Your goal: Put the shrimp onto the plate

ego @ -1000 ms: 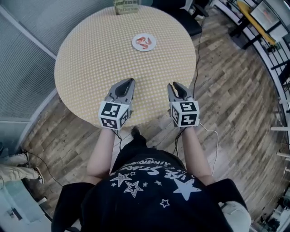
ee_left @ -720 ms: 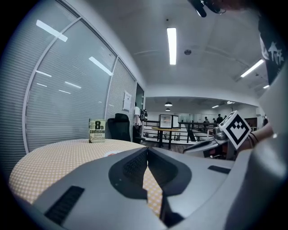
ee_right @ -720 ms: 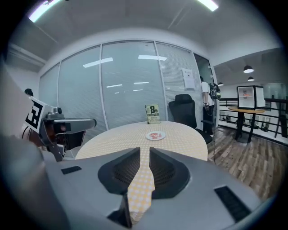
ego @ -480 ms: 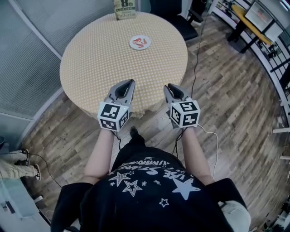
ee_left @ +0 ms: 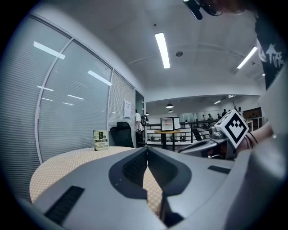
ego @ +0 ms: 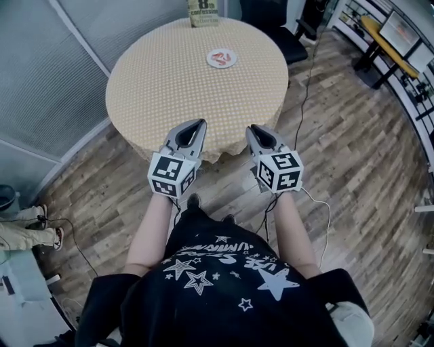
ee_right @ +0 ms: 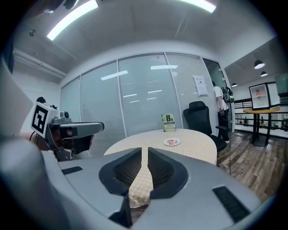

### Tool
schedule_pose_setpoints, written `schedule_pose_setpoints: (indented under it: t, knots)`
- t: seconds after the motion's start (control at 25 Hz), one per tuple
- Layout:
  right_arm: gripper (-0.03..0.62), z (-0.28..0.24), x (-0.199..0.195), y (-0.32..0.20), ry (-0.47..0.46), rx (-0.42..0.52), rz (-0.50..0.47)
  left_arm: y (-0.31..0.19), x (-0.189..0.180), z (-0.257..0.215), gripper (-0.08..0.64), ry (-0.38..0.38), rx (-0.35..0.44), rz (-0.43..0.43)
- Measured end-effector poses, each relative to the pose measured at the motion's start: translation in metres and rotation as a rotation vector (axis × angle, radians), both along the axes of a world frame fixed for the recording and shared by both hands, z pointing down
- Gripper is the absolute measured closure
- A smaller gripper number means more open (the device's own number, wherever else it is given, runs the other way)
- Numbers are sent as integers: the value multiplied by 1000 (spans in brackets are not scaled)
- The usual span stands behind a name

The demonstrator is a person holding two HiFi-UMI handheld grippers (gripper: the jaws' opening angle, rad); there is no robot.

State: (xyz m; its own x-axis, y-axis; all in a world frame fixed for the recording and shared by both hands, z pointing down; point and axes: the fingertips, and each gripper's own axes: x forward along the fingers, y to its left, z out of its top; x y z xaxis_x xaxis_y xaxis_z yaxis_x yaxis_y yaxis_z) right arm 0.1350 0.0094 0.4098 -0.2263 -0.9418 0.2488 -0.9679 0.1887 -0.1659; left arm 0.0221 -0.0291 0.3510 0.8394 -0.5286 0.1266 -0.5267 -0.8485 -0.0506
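Compared with a second ago, the round table with yellow checked cloth (ego: 169, 88) sat farther off and higher in the head view. The small white plate (ego: 222, 58) had shrunk toward the far side. Both grippers, earlier over the cloth, now hung at the table's near edge, mostly above the wood-plank floor (ego: 359, 149).

The orange-red shrimp (ego: 221, 57) lay on the plate, far centre-right of the tabletop, well apart from both grippers. A green-and-white book printed "8th confession" (ego: 203, 12) stood upright at the table's far edge. A black office chair (ego: 274, 24) stood beyond the table, to the far right. A glass wall with grey blinds (ego: 41, 74) ran along the left.

The grey left gripper (ego: 198, 124) and grey right gripper (ego: 252, 130) were held side by side, near each other, both pointing at the table. The person's forearms were stretched forward. The left jaws were pressed together at the tips and empty. The right jaws were closed to a thin slit, with nothing between them.
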Motion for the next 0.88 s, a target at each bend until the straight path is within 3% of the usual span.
schedule_pose_setpoints:
  t: [0.4,0.88]
  knots:
    - [546,-2,-10,26,20,-11,57,33,-9,-4,552,9,27,75]
    - [546,-3,-116,46,46,-60,1,49,-113,-4,552,4,6,32]
